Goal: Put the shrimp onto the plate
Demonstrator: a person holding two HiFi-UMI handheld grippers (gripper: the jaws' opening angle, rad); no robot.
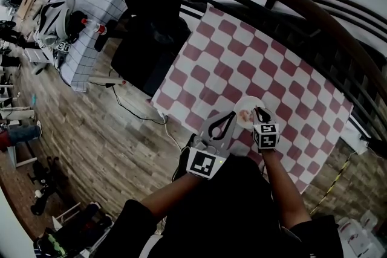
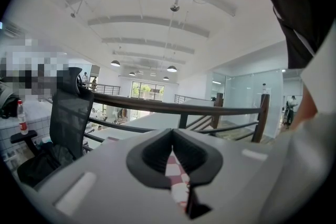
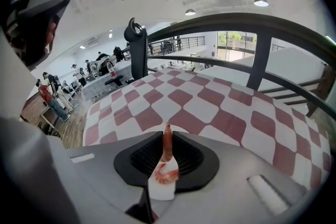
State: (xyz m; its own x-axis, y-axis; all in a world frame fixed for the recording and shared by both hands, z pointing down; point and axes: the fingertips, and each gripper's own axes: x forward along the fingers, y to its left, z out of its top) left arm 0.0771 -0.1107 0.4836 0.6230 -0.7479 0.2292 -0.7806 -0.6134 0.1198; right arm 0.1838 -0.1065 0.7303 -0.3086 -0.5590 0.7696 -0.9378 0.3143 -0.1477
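Placing step. Right tongs (image 3: 167, 132) clamped on shrimp (image 3: 166, 148), just above plate (image 1: 244, 107); second shrimp (image 3: 167, 174) lies there. Left tongs (image 2: 171, 136) together, empty. Next: lower, part jaws over plate.

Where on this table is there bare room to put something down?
The checkered cloth is bare from the plate out to the railing. It is crowded only near the person, where the left gripper and the right gripper, holding a shrimp, meet at the plate.
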